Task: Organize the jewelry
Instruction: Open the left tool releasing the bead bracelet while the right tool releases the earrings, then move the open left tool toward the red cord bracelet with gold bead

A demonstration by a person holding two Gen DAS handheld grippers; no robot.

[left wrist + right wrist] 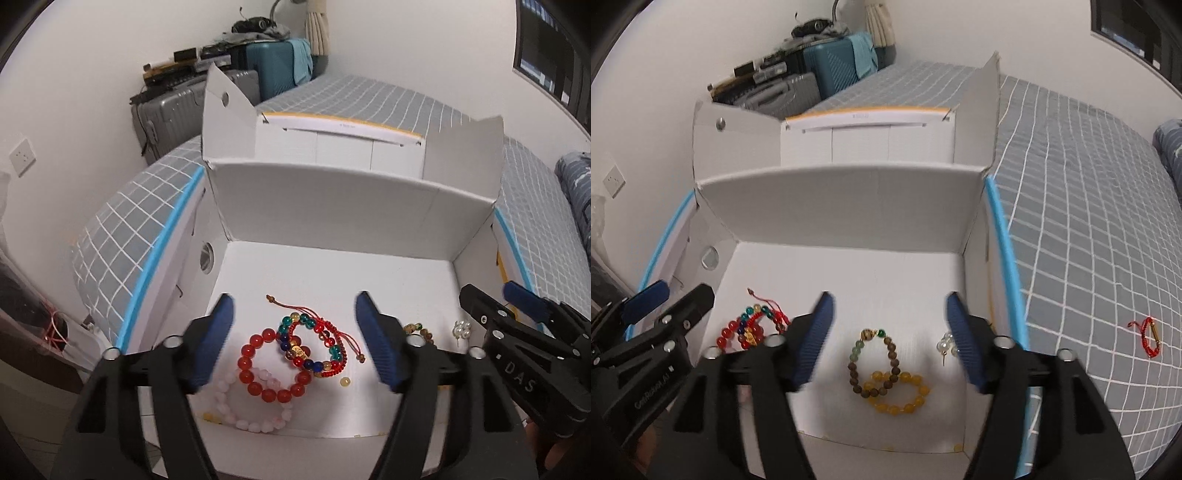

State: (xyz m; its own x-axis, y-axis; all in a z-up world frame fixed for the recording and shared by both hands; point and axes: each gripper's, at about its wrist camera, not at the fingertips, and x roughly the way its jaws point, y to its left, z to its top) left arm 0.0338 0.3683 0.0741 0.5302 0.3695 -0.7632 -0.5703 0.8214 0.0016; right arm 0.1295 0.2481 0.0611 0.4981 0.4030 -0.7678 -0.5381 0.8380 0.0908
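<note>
An open white cardboard box (332,206) (849,206) lies on the bed. On its floor, in the left wrist view, lie a red bead bracelet (271,369), a pale pink bead bracelet (255,410), a multicoloured bead bracelet (314,343) and a red cord bracelet (334,332). My left gripper (295,339) hovers open above them, holding nothing. In the right wrist view a brown-green bead bracelet (871,363), a yellow bead bracelet (905,395) and a pearl earring (945,347) lie under my open, empty right gripper (890,339).
A red cord bracelet with a gold tube (1150,336) lies on the grey checked bedspread (1089,221) right of the box. A loose yellow bead (344,382) sits on the box floor. Suitcases (173,110) stand against the far wall.
</note>
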